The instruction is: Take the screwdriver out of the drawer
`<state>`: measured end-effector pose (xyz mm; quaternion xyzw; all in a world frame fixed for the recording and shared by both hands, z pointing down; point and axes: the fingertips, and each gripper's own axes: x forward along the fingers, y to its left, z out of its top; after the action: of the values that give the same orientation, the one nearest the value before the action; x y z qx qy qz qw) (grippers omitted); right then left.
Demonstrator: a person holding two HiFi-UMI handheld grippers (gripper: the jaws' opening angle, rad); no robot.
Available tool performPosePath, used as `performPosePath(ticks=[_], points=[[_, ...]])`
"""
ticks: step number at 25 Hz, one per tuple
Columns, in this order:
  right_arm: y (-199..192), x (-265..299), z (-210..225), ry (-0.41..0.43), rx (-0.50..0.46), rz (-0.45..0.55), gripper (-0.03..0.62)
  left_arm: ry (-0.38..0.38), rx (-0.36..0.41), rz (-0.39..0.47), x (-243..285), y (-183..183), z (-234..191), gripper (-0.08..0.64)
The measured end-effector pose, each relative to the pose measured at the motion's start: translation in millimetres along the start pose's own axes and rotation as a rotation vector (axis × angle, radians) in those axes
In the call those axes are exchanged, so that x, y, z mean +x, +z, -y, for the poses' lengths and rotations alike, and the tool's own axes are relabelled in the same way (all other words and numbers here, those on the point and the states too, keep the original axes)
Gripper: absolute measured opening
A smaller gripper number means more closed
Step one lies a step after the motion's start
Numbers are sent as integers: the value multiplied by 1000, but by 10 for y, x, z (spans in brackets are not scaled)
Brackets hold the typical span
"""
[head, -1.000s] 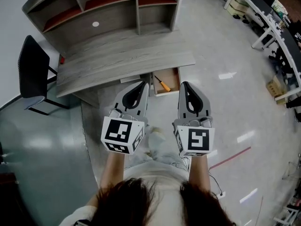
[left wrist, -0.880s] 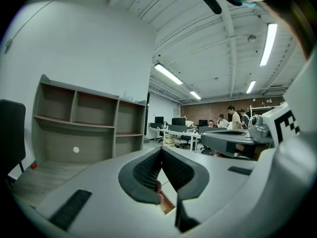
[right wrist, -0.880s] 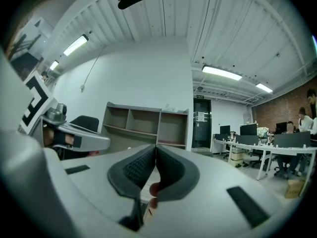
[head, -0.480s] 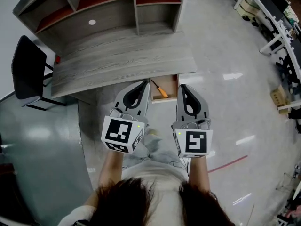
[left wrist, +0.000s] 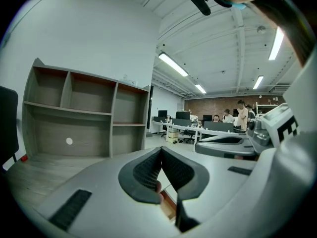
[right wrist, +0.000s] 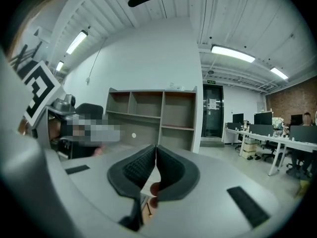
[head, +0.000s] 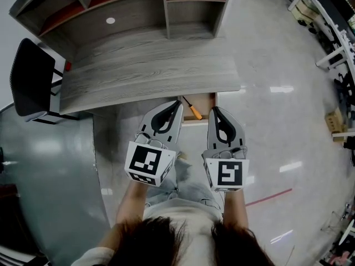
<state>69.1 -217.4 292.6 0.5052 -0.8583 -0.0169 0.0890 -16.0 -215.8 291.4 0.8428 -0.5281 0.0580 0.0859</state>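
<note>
I feared my closed, empty left gripper (head: 177, 103) and right gripper (head: 214, 110) might knock the screwdriver (head: 193, 110), at 12 o'clock, deeper into the drawer (head: 206, 105).

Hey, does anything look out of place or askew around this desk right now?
Only the drawer hangs open under the desk's front edge, with an orange-handled screwdriver lying slantwise inside. Nothing looks spilled or damaged. The left gripper and right gripper are shut, holding nothing.
</note>
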Motion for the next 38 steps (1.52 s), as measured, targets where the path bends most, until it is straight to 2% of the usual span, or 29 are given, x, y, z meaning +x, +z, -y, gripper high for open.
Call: performPosePath(ticks=[9,21,29,38], points=[[-277,409,31,-21,-9,-66,28,-56,5,-28,386,-222,-226,17],[-855,823,-33,4,-44,-183,28,-111,-22,-71,795,-703,-533,17],[-1278,1029,-171,52,-132,-277,29,-167,-40,-109,974,-1075,-626,17],[-1709,1214,-286,99,-149,-348,29,-194,-59,-158,1082,-1515,-705,17]])
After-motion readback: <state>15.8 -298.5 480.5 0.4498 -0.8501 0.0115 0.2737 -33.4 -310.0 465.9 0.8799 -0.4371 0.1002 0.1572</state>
